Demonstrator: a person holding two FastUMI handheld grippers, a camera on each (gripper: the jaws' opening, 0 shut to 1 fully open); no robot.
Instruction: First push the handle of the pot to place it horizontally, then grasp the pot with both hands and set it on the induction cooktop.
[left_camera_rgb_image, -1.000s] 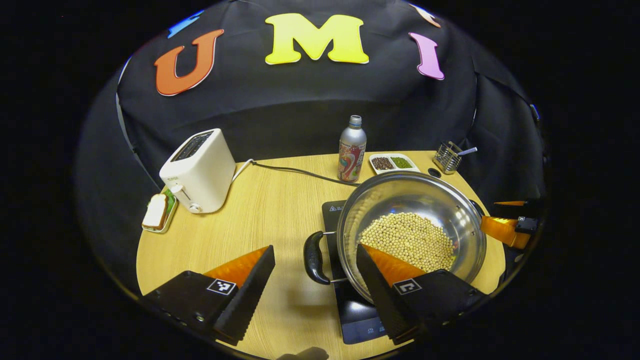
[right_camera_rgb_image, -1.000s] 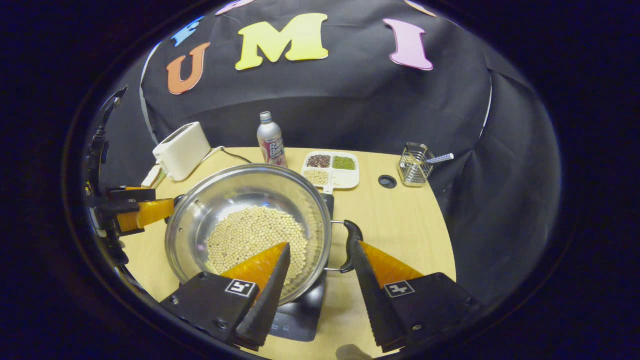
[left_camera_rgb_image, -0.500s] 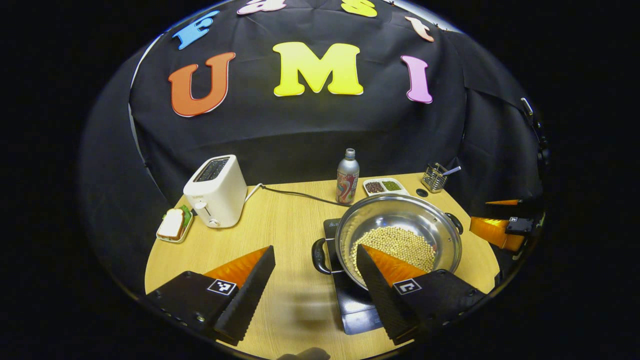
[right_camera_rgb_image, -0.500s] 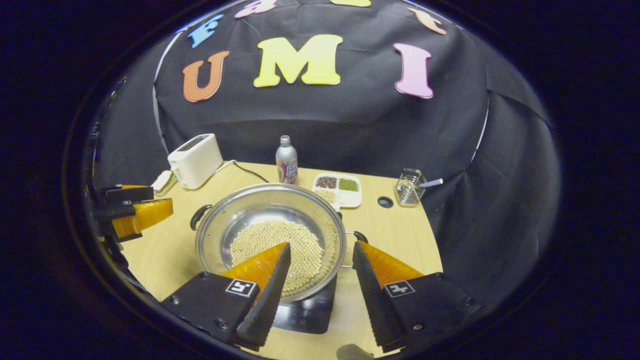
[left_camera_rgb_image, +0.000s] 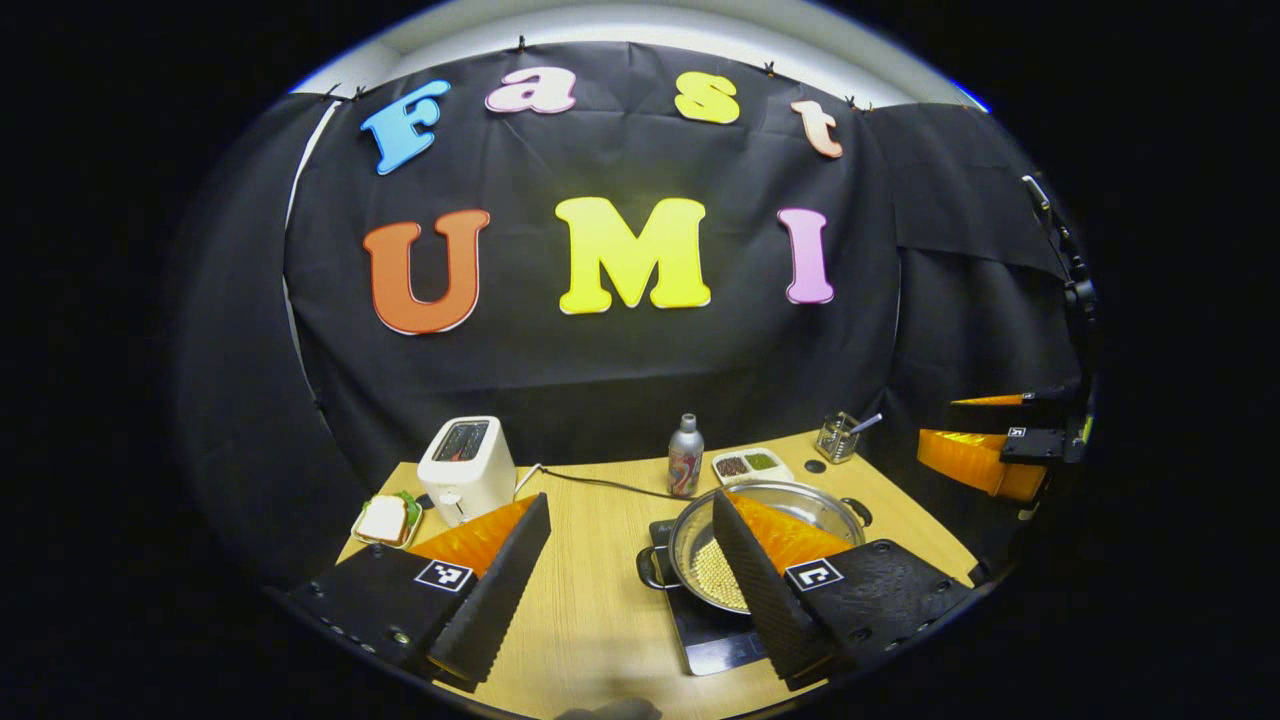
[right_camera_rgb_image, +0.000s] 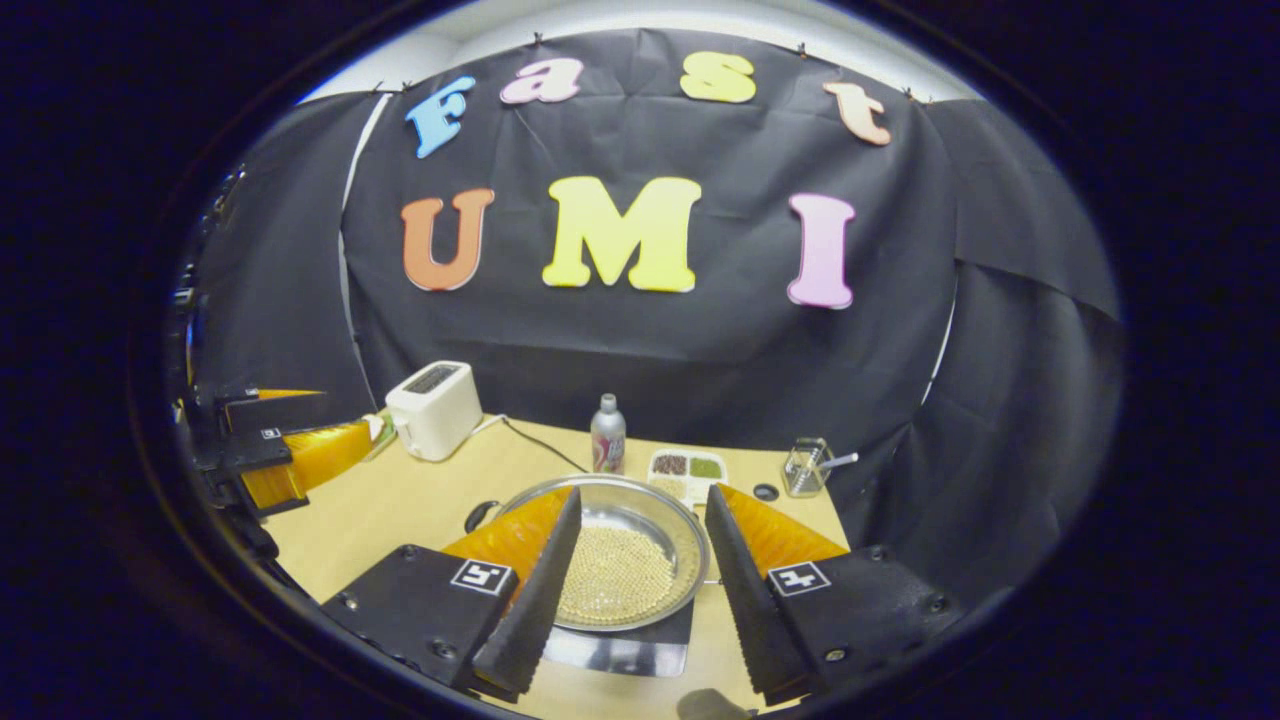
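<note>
The pot (right_camera_rgb_image: 625, 560) sits on the induction cooktop (right_camera_rgb_image: 620, 650), just ahead of my right tongs (right_camera_rgb_image: 640, 590) and showing between their fingers; in the left gripper view it lies ahead and right of my left tongs (left_camera_rgb_image: 630, 590), partly behind one finger. It holds pale beans, and its side handle (left_camera_rgb_image: 648, 567) points out level, which I judge is why it could be carried by both sides. The placing looks done to me. Both tongs are spread wide with nothing between them, well above the pot. Beyond the pot stand a bottle (right_camera_rgb_image: 607, 433) and a divided dish (right_camera_rgb_image: 686, 467) of grains; farther left of my right tongs is a toaster (right_camera_rgb_image: 434, 408), its cord trailing across the table (right_camera_rgb_image: 420, 495). A wire holder (right_camera_rgb_image: 805, 466) stands off to the right. The bottle's label is too small to read.
</note>
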